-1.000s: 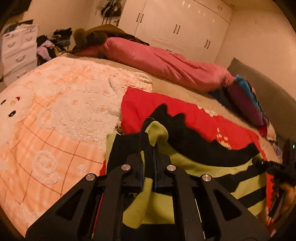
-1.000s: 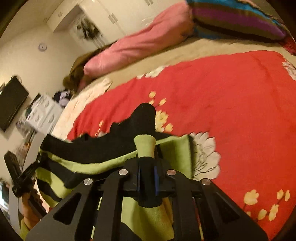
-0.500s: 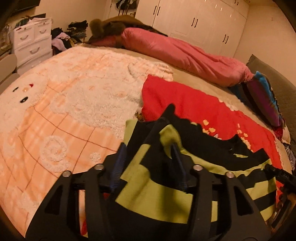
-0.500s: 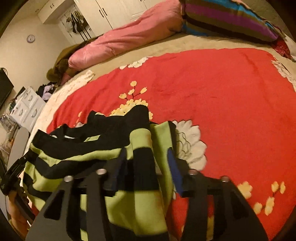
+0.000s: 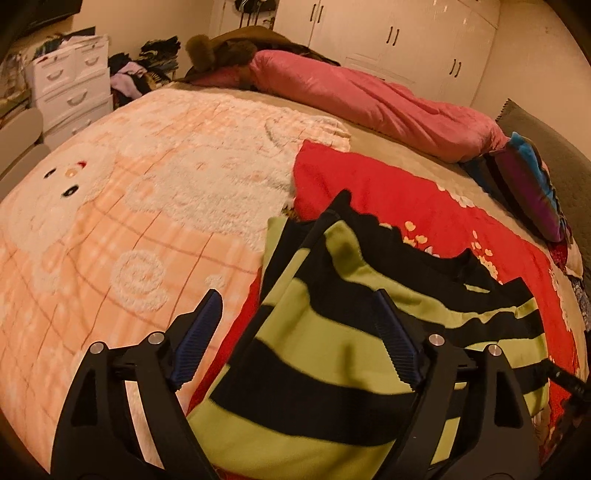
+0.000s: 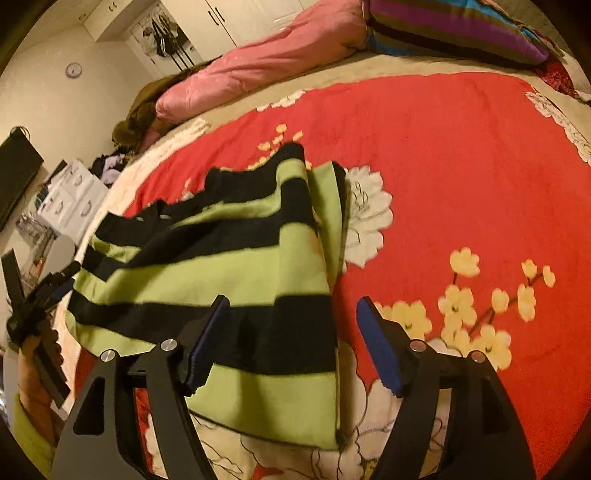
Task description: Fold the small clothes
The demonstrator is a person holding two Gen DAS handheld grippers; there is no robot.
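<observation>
Both claws, left gripper (image 5: 295,328) and right gripper (image 6: 291,332), have just been opening wide; the released striped sweater (image 6: 236,266) lies folded beneath them.

red floral blanket (image 6: 461,155) on bed | peach plush blanket (image 5: 129,206) beside it | pink duvet (image 5: 362,99) | striped pillow (image 6: 454,33) | white drawers (image 5: 72,88) | wardrobe (image 5: 399,40) | wall clock (image 6: 74,69)

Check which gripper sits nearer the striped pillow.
Right. The right gripper is over the garment's edge facing the striped pillow; the left gripper is at its far edge.
</observation>
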